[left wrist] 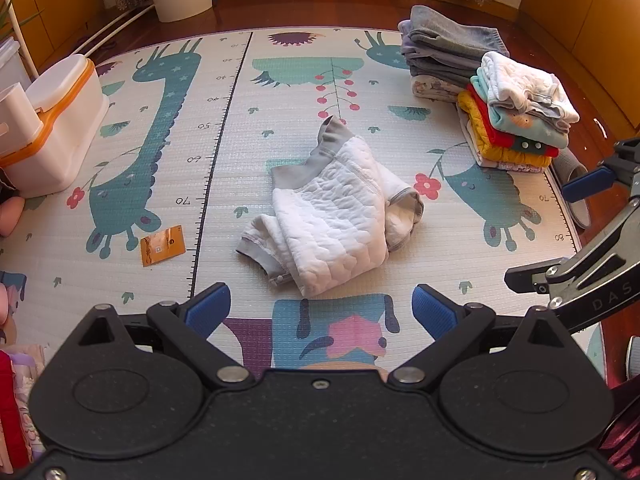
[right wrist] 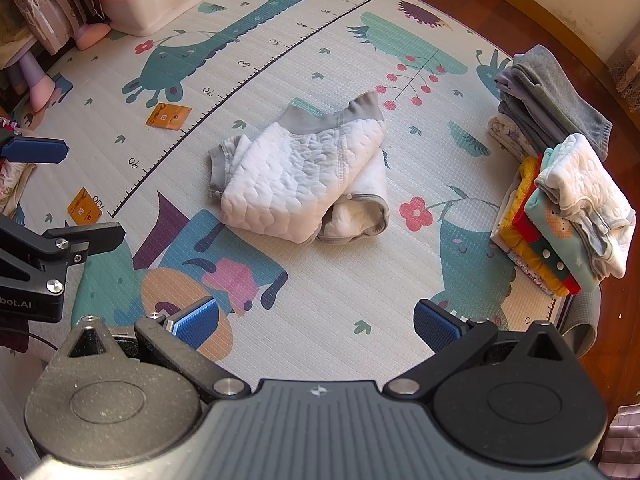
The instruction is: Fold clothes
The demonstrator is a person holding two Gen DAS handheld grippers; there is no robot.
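On the floor, one large foam play mat point(left wrist: 224, 128) printed with teal giraffes and a black ruler scale carries everything listed below.

1. White plastic storage box with an orange band point(left wrist: 56, 120), count one, at the mat's far left corner in the left wrist view.
2. Stacks of folded clothes, count two, at the mat's right edge, touching each other: a grey and lilac stack point(left wrist: 444, 52) farther off; a mixed stack of yellow, red, teal and white garments point(left wrist: 520, 120) nearer.
3. White quilted garment with grey ribbed trim point(left wrist: 336, 208), count one, lying loosely bunched at the mat's centre, partly doubled over itself, touched by neither tool. Nothing stands between it and either pair of fingers.
4. Left gripper point(left wrist: 320, 312), black, with blue ribbed pads on its fingers point(left wrist: 208, 312); fingers spread wide apart, holding nothing, held above the mat just short of the garment's near edge.
5. Right gripper point(right wrist: 316, 324), same pattern; fingers point(right wrist: 196, 322) likewise wide apart and empty, clear of the garment, to its right. Each tool shows at the edge of the other's view.
6. Small orange square packets, count two in the right wrist view: one point(right wrist: 168, 116) left of the ruler scale, one point(right wrist: 84, 207) near the scale's end.
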